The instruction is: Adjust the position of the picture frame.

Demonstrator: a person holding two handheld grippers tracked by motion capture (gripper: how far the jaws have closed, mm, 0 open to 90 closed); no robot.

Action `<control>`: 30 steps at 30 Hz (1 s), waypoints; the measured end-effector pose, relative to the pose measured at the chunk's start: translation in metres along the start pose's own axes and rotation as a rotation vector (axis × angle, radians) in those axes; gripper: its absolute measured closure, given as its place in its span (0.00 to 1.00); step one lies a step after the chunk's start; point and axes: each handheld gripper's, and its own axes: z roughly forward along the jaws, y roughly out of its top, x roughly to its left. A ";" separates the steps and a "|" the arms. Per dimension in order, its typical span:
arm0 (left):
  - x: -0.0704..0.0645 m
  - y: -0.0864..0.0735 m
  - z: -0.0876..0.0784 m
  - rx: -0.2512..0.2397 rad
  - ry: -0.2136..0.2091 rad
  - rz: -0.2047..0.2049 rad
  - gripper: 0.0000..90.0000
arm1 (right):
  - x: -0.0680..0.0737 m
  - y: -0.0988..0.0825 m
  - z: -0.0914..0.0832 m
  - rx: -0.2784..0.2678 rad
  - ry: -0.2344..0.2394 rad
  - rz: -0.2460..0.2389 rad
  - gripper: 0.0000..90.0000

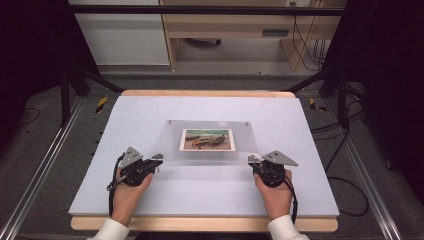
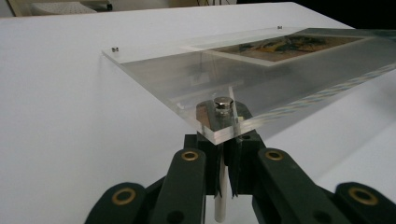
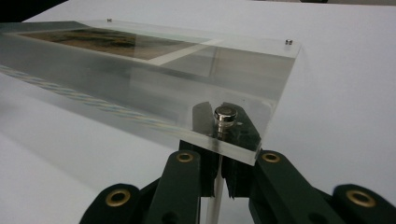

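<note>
A clear acrylic picture frame (image 1: 207,131) with a colourful print (image 1: 207,139) in it lies in the middle of the white table. Its near edge looks raised off the surface. My left gripper (image 1: 157,159) is at the near left corner. In the left gripper view its jaws (image 2: 227,140) are shut on a thin white post (image 2: 222,196) under that corner, below a metal stud (image 2: 223,103). My right gripper (image 1: 251,160) is at the near right corner, its jaws (image 3: 219,151) likewise shut on a white post (image 3: 213,200) beneath a metal stud (image 3: 225,114).
The white table top (image 1: 150,110) sits on a wooden board (image 1: 205,93). Two small studs mark the frame's far corners (image 1: 169,121). Metal rails (image 1: 45,165) run along both sides, and cables (image 1: 345,135) lie on the floor at the right.
</note>
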 end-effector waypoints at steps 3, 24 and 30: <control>0.000 -0.001 0.000 0.012 0.001 -0.005 0.93 | 0.000 -0.001 0.001 0.006 -0.001 0.006 0.94; -0.003 -0.007 0.006 0.073 0.016 0.001 0.93 | -0.001 -0.008 0.008 0.048 -0.020 0.015 0.93; -0.002 -0.008 0.007 0.088 0.017 0.005 0.93 | 0.000 -0.010 0.010 0.063 -0.019 0.017 0.93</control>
